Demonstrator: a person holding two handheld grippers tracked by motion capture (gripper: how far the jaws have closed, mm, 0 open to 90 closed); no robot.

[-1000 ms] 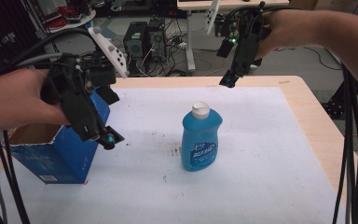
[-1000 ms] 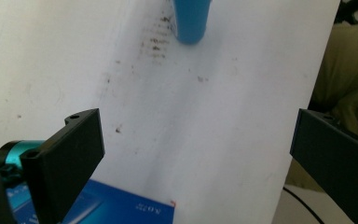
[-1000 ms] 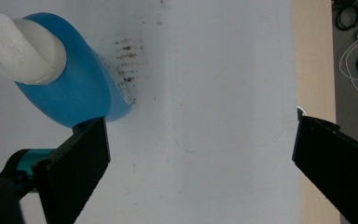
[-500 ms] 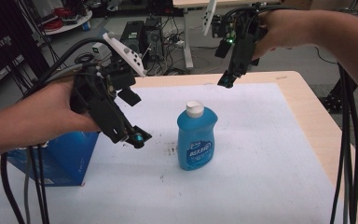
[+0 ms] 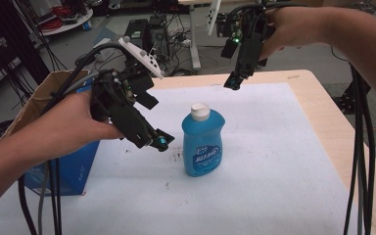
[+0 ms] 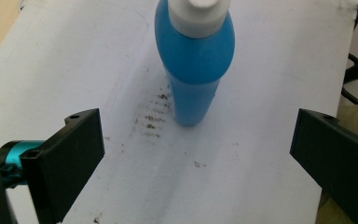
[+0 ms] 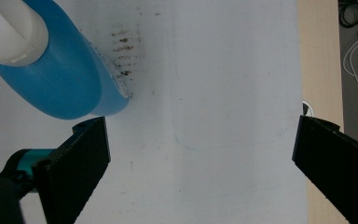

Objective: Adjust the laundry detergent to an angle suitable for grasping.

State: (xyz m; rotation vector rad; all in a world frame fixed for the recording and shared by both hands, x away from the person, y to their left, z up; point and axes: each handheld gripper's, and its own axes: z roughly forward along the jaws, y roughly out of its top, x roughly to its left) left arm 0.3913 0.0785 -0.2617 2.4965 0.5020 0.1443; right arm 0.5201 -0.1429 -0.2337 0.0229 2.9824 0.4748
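Hovering left of the upright blue soap bottle (image 5: 203, 142), left gripper (image 5: 160, 142) jaws spread; right gripper (image 5: 233, 84) beyond it, gaping too; label blurred.

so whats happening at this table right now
A person holds a two-jaw gripper in each hand above a white-covered table. A blue dish soap bottle with a white cap stands upright in the middle, untouched. The left gripper hangs just beside the bottle, jaws wide open and aimed at it, probably about to grasp it. The right gripper hovers open above the far side. An open blue cardboard box sits at the left edge.
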